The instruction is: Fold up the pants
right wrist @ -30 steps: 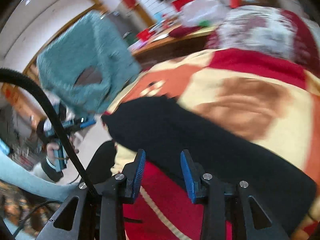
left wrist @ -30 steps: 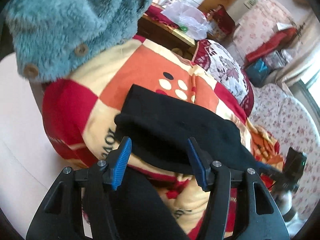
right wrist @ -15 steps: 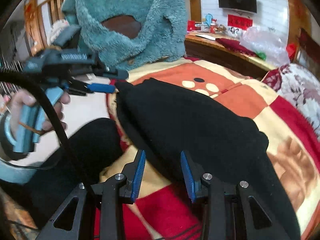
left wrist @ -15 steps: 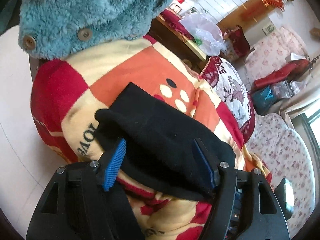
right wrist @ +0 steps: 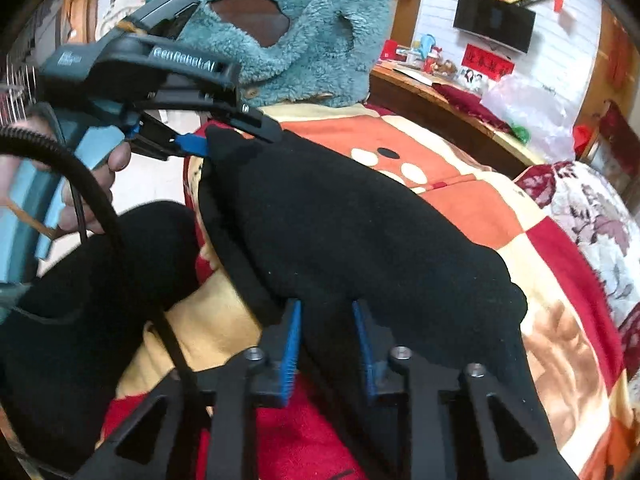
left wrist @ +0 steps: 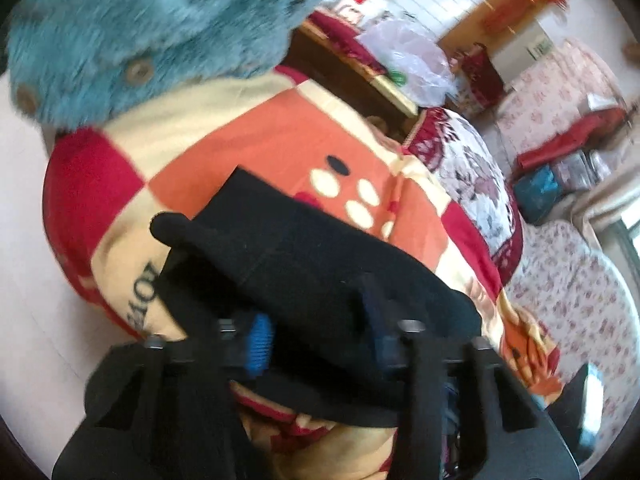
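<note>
Left tool [left wrist: 316, 334]: jaws closing, a thick fold of the black pants [left wrist: 320, 264] between the pads; left view is motion-blurred, so pad contact there is hard to read, but the right view shows its blue tips [right wrist: 192, 145] pinched on the pants' far corner. Right tool [right wrist: 328, 334]: jaws closing, narrow gap, near edge of pants bunched between the blue pads. Pants lie folded across the checkered red-orange-cream blanket [right wrist: 500, 216], beside a teal fleece garment [right wrist: 320, 32]. A hand [right wrist: 100, 184] grips the left tool's handle, partly hidden by a black cable [right wrist: 92, 192]. Both tools stood wider half a second ago, their pads clear of the cloth.
</note>
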A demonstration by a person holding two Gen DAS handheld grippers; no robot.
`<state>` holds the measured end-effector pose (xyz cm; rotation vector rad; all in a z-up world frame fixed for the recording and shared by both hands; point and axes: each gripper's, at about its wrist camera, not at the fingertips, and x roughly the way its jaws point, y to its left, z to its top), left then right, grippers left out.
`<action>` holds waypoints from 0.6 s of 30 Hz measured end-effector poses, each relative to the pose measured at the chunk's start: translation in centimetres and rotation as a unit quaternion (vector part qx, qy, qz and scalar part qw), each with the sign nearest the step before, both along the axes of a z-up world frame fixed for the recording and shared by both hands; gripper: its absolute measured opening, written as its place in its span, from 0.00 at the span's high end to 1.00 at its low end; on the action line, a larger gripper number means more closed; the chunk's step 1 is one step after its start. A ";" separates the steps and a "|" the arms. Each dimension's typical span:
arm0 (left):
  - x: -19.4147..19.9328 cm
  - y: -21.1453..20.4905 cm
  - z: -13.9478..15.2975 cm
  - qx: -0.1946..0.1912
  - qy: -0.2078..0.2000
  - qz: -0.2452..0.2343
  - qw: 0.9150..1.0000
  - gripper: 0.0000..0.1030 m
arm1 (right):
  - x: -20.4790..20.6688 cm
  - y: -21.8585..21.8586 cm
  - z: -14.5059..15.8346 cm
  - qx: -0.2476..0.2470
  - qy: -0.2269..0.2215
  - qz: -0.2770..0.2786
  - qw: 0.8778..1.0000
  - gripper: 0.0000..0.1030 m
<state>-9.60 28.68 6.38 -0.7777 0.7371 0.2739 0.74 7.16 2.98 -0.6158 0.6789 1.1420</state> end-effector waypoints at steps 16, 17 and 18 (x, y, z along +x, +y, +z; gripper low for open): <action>-2.8 0.9 -2.6 0.029 0.064 -0.017 0.997 0.81 | -0.7 0.0 -2.4 -0.001 0.167 0.000 0.986 0.95; -3.0 0.9 -2.2 0.032 0.066 -0.017 0.997 0.78 | -0.4 -0.5 -2.1 0.010 0.177 -0.005 0.984 0.94; -3.3 1.0 -1.9 0.033 0.068 -0.014 0.997 0.78 | 0.1 -1.1 -1.4 0.029 0.190 -0.010 0.981 0.94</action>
